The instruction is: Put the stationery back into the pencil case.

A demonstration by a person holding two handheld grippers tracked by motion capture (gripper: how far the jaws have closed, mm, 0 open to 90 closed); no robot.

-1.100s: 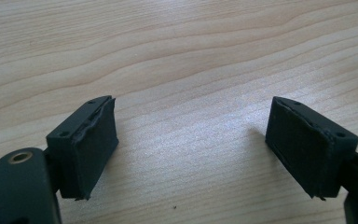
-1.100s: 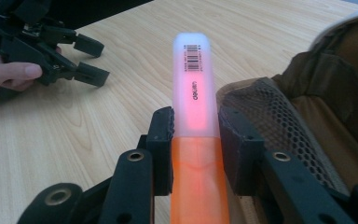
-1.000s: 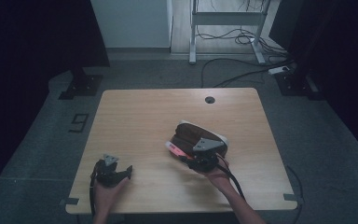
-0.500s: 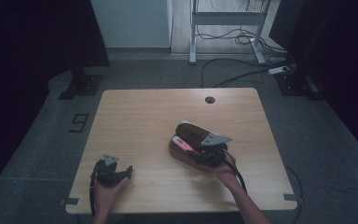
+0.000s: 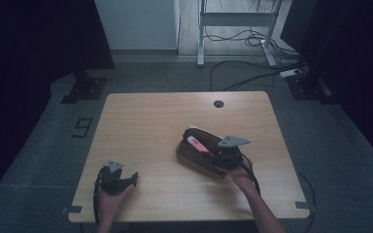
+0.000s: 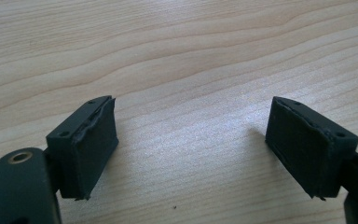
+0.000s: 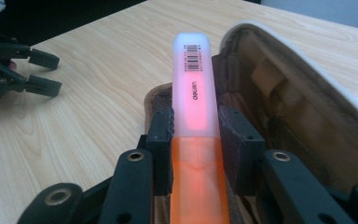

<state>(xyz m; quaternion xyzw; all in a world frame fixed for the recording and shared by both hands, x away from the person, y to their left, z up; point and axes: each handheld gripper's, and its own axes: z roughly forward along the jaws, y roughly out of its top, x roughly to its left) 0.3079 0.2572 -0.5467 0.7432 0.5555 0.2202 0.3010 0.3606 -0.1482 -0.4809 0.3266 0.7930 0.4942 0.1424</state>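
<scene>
My right gripper (image 7: 195, 133) is shut on an orange highlighter pen (image 7: 193, 102) with a frosted cap and a barcode. I hold it lengthwise over an open brown pencil case (image 7: 279, 107) with a pale lining. From the high view the right gripper (image 5: 212, 151) sits over the pencil case (image 5: 194, 158) right of the table's middle, the highlighter (image 5: 196, 144) showing pink. Near the front left corner my left gripper (image 5: 132, 178) rests low on the table, open. In its own view the left gripper (image 6: 191, 149) has bare wood between its pads.
The wooden table (image 5: 150, 126) has a round cable hole (image 5: 218, 104) near its far edge. The left gripper (image 7: 44, 72) appears at the far left of the right gripper view. Cables and stand legs lie on the floor beyond the table.
My right gripper has shifted a little to the right and toward the front edge with the highlighter over the case. The left gripper has stayed where it was.
</scene>
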